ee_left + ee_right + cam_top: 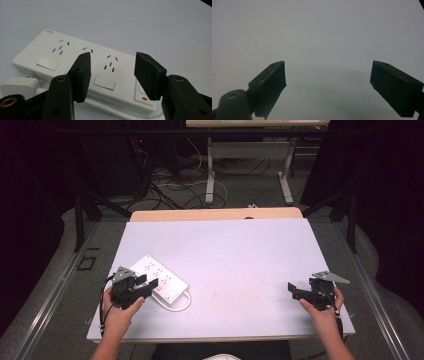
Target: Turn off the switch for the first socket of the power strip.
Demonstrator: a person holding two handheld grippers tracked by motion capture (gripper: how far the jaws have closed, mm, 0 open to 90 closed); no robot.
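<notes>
One white power strip [159, 279] lies at the lower left of the bench [240, 255], its plug and cord curled beside it. Left gripper [146, 283] hovers over it, fingers [81, 75] half spread and holding nothing (a rocker switch sits between them). Right gripper [293, 290] idles wide at lower right. Lower squarely before pressing any switch.
</notes>
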